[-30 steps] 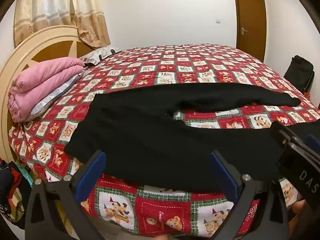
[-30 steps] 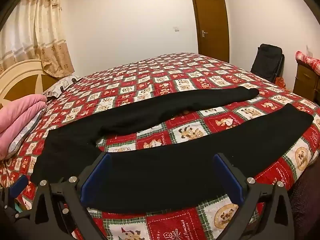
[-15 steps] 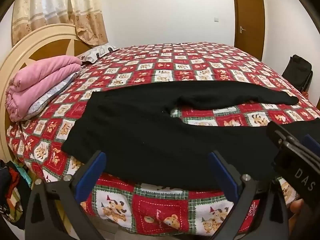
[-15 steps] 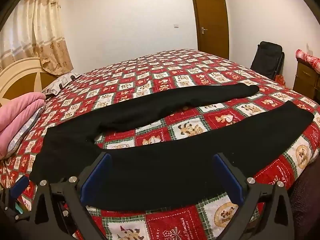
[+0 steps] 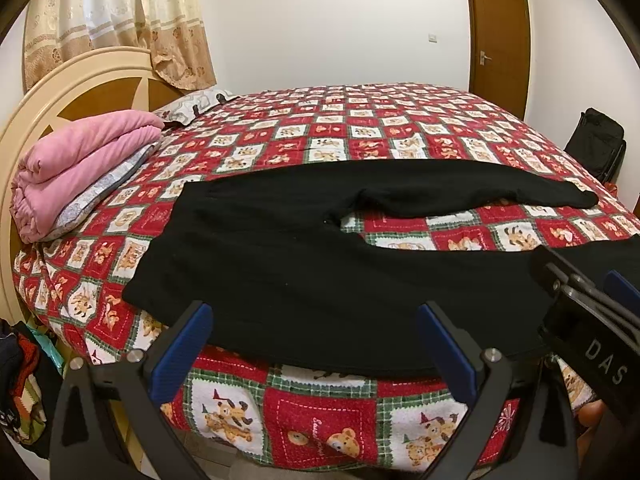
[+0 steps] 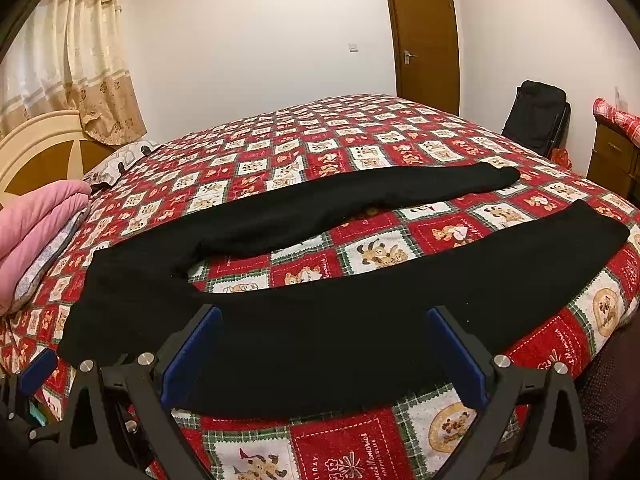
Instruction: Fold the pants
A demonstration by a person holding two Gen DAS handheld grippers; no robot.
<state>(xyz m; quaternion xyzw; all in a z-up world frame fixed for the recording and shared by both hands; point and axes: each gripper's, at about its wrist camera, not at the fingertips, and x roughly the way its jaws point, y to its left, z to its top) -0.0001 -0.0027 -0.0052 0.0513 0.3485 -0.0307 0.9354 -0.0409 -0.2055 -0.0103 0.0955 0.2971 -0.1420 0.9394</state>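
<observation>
Two claws, the left gripper (image 5: 314, 332) and right gripper (image 6: 324, 340), hang wide apart and empty at six o'clock, poised over the near edge. Black pants (image 6: 280, 320) lie flat on the bed (image 6: 340, 128), legs splayed toward three o'clock, probably spread ready for folding.
</observation>
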